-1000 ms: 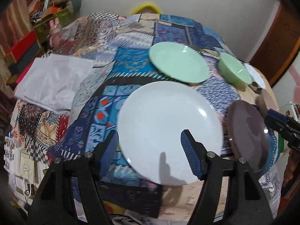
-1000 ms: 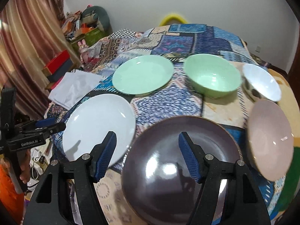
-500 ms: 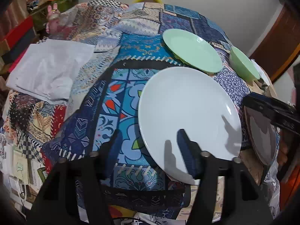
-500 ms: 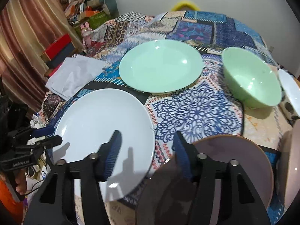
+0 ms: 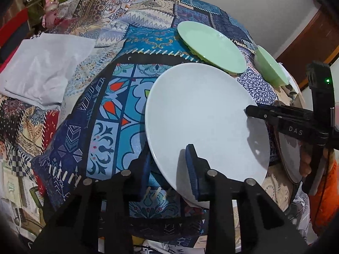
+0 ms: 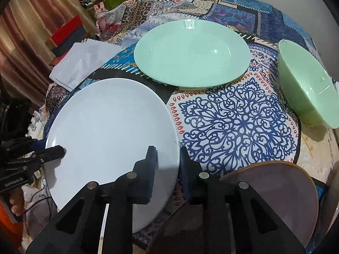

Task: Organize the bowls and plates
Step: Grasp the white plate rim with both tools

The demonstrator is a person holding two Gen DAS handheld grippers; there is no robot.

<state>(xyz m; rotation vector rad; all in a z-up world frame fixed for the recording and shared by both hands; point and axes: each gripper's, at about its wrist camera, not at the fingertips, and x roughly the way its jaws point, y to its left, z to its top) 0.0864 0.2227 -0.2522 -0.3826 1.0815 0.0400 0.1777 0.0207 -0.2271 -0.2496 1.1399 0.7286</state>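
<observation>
On the patchwork tablecloth (image 5: 110,110), the left wrist view shows the left gripper (image 5: 169,169), its jaws just closed, pinching the near rim of the white plate (image 5: 203,114), which lies just in front of the green plate (image 5: 211,44). In the right wrist view the right gripper (image 6: 167,169) has likewise just closed and now clamps the white plate's (image 6: 110,131) opposite rim, beside the dark plate (image 6: 275,182). With both sides held, the white plate looks ready to lift for stacking.

My left claw (image 5: 169,167) tips steeply downward, its jaws just closing, one pad above and one below a rim. My right claw (image 6: 167,169) angles down too, jaws just closing, pinched on the opposite edge.
</observation>
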